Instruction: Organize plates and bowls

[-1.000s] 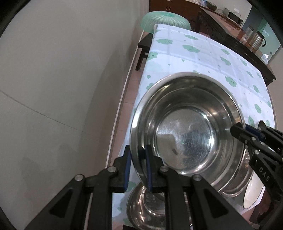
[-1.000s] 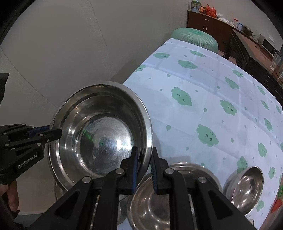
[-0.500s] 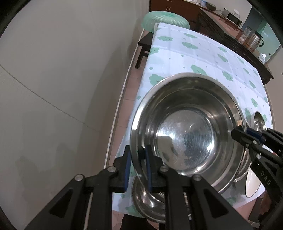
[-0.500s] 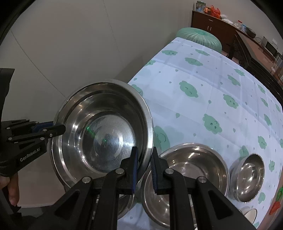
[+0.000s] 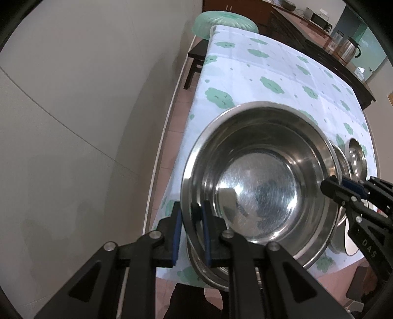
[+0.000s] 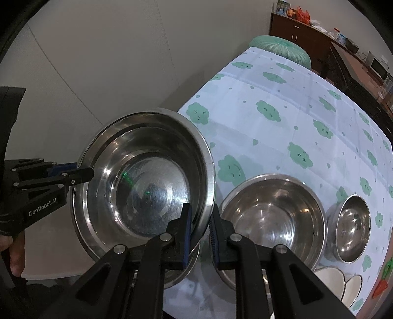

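A large steel bowl (image 5: 260, 181) (image 6: 145, 181) hangs in the air above the near end of the table, held on both sides. My left gripper (image 5: 191, 228) is shut on its left rim. My right gripper (image 6: 199, 233) is shut on its right rim. Another steel bowl (image 6: 181, 272) sits on the table right under it, mostly hidden. A medium steel bowl (image 6: 272, 220) and a small steel bowl (image 6: 353, 225) stand to the right on the cloud-print tablecloth (image 6: 282, 132). White dishes (image 6: 341, 282) show at the lower right.
A wall (image 5: 73, 122) runs close along the table's left side. A green plastic stool (image 5: 226, 23) stands at the far end. A dark sideboard with a kettle (image 5: 348, 47) lines the right side.
Both grippers have lifted the large bowl higher above the table. The bowls under and beside it have come into view.
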